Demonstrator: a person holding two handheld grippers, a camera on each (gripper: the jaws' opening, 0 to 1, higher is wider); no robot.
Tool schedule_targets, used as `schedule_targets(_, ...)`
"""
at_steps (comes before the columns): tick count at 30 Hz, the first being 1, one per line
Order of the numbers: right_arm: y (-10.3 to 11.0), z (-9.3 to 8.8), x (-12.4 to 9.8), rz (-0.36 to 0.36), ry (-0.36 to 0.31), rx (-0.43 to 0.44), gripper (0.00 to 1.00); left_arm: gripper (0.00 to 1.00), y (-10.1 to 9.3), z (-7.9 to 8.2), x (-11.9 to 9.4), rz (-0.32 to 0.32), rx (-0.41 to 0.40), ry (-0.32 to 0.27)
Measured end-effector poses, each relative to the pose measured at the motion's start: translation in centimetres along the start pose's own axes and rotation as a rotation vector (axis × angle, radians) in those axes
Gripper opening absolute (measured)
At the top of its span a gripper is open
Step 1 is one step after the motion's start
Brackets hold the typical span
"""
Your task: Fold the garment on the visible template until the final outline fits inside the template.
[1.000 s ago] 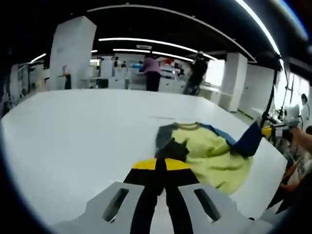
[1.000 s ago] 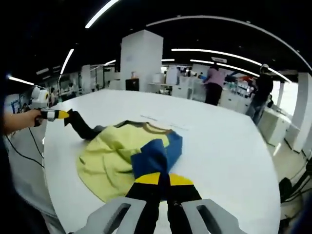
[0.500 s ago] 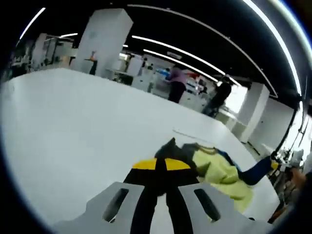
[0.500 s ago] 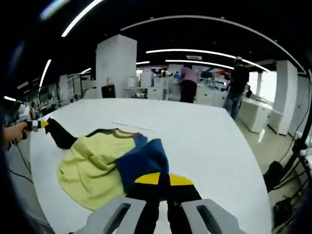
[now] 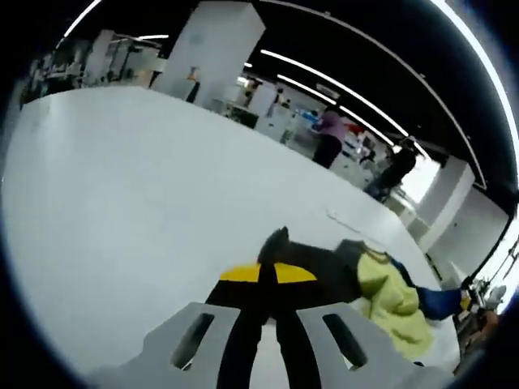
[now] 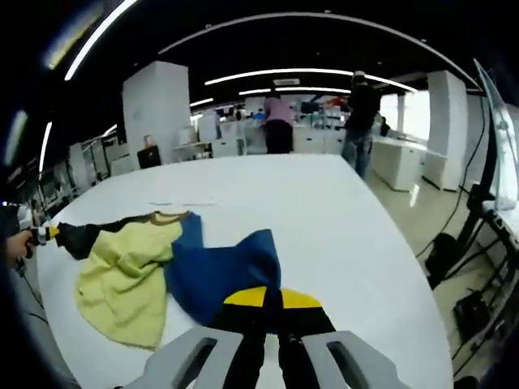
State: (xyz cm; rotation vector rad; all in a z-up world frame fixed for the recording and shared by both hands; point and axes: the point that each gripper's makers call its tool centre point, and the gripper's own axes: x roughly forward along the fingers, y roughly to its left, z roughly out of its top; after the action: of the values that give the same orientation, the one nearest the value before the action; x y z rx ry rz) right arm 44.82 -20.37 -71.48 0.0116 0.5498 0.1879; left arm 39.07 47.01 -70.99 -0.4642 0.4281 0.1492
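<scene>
Both jaws shut: left hand-held gripper (image 5: pixel 268 279) pinches dark sleeve (image 5: pixel 312 271), right hand-held gripper (image 6: pixel 272 298) blue sleeve (image 6: pixel 223 267); garment (image 6: pixel 126 271) stretched between them over worktop (image 6: pixel 340 219).

Ahead and to the left of the left gripper (image 5: pixel 268 275) the wide white tabletop (image 5: pixel 122 178) lies bare. Ahead of the right gripper (image 6: pixel 271 298) it is open too; only the crumpled yellow, blue and dark garment (image 6: pixel 154 263) lies to its left.
</scene>
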Motion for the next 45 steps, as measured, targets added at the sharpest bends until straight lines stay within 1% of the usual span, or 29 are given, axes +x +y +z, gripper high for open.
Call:
schedule_targets(1,-0.6,-0.4,0.0,-0.015,0.010,0.004,0.00,0.01,0.2,-0.2,0.0,0.011,0.021,0.012)
schedule_targets(4,-1.7,-1.2,0.1,-0.027,0.012,0.019,0.00,0.01,0.4,-0.1,0.2,0.007,0.008,0.004)
schedule_targets(5,-2.0,-1.4,0.2,-0.026,0.010,0.021,0.00,0.01,0.3,0.1,0.3,-0.014,-0.007,-0.015)
schedule_targets(6,-2.2,-1.5,0.4,-0.023,0.013,0.025,0.00,0.01,0.3,0.4,0.4,-0.019,-0.011,-0.031)
schedule_targets(8,-3.1,-2.3,0.7,-0.025,0.039,0.026,0.00,0.01,0.7,0.3,0.9,-0.030,-0.020,-0.024)
schedule_targets(9,-3.0,-2.6,0.5,-0.029,0.055,0.027,0.00,0.01,1.2,0.2,1.0,-0.011,-0.024,-0.022)
schedule_targets(11,-3.1,-2.7,0.0,-0.033,0.057,0.045,0.00,0.01,1.2,0.3,1.1,-0.025,-0.016,-0.020)
schedule_targets(12,-3.1,-2.6,-0.1,-0.031,0.049,0.074,0.00,0.01,1.3,0.2,1.1,-0.020,0.001,-0.012)
schedule_targets(13,-3.2,-2.4,-0.2,-0.027,0.030,0.101,0.00,0.01,1.3,0.1,1.2,-0.029,0.021,-0.005)
schedule_targets(14,-3.4,-2.3,-0.4,-0.035,0.023,0.112,0.00,0.01,1.3,0.1,1.2,-0.031,0.025,-0.001)
schedule_targets(16,-3.8,-2.6,-0.6,-0.049,0.032,0.129,0.00,0.01,1.9,0.1,1.3,-0.021,0.071,0.007)
schedule_targets(17,-4.0,-2.8,-0.7,-0.055,0.032,0.133,0.00,0.01,2.3,0.0,1.3,-0.005,0.086,0.014)
schedule_targets(18,-4.1,-3.0,-0.7,-0.058,0.034,0.140,0.00,0.01,2.4,0.0,1.4,-0.005,0.090,0.013)
schedule_targets(21,-4.0,-3.9,-0.6,-0.041,0.043,0.157,0.00,0.01,2.8,-0.2,1.5,-0.014,0.024,0.015)
schedule_targets(22,-4.1,-4.1,-0.5,-0.042,0.048,0.158,0.00,0.01,3.0,-0.2,1.5,-0.004,0.029,0.012)
schedule_targets(23,-4.2,-4.5,-0.4,-0.047,0.054,0.155,0.00,0.01,3.2,0.0,1.5,0.007,0.041,0.009)
schedule_targets(25,-4.6,-4.9,-0.4,-0.055,0.058,0.161,0.00,0.01,3.3,-0.2,1.6,0.012,0.070,0.027)
schedule_targets(27,-5.2,-5.2,-0.3,-0.066,0.060,0.191,0.00,0.01,3.6,-0.2,1.6,0.016,0.116,0.037)
schedule_targets(28,-5.3,-5.3,-0.3,-0.070,0.061,0.198,0.00,0.01,3.7,-0.3,1.6,0.019,0.132,0.049)
schedule_targets(29,-5.5,-5.3,-0.3,-0.076,0.058,0.200,0.00,0.01,4.1,-0.6,1.6,0.036,0.152,0.071)
schedule_targets(33,-6.2,-5.5,-0.4,-0.087,0.060,0.222,0.00,0.01,4.8,-0.8,1.7,0.057,0.154,0.076)
schedule_targets(35,-6.9,-5.7,-0.8,-0.109,0.067,0.241,0.00,0.01,4.9,-0.9,1.7,0.058,0.155,0.079)
schedule_targets(37,-7.1,-5.7,-1.0,-0.107,0.063,0.253,0.00,0.01,5.3,-1.0,1.7,0.070,0.200,0.092)
schedule_targets(42,-7.6,-6.2,-1.5,-0.119,0.075,0.265,0.00,0.02,5.7,-1.0,1.6,0.093,0.242,0.098)
schedule_targets(45,-7.7,-6.2,-1.6,-0.122,0.068,0.277,0.00,0.06,6.0,-1.0,1.5,0.106,0.268,0.103)
